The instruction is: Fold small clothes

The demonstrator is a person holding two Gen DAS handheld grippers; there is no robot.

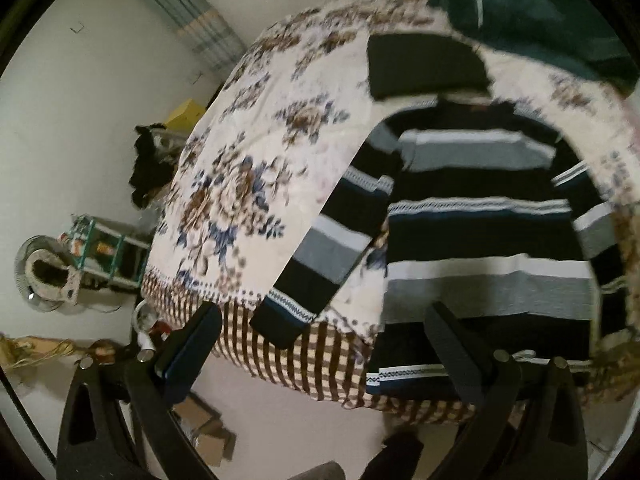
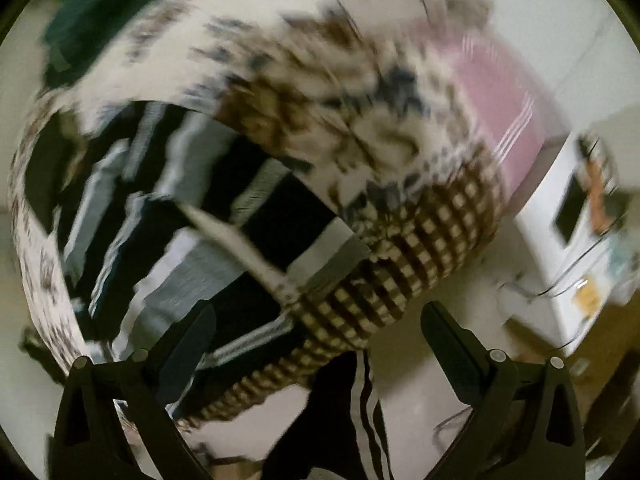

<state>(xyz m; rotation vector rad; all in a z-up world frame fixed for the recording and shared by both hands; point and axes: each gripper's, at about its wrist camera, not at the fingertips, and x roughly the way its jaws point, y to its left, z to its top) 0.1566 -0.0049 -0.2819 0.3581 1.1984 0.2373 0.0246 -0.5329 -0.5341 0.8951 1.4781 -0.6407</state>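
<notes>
A striped sweater (image 1: pixel 480 232) in black, grey and white lies spread flat on the floral bedcover (image 1: pixel 260 128), with its left sleeve (image 1: pixel 328 248) stretched toward the bed's near edge. My left gripper (image 1: pixel 324 320) hovers open just short of the hem, holding nothing. In the blurred right wrist view the same striped sweater (image 2: pixel 192 232) fills the left half. There my right gripper (image 2: pixel 320 320) stands open over the bed's checked border (image 2: pixel 400 264), empty.
A folded black garment (image 1: pixel 424 64) and a dark green garment (image 1: pixel 540 12) lie farther back on the bed. Left of the bed stand a fan (image 1: pixel 44 272), a green rack (image 1: pixel 104 252) and floor clutter. A person's striped trouser leg (image 2: pixel 360 412) shows below. White furniture (image 2: pixel 580 220) stands right.
</notes>
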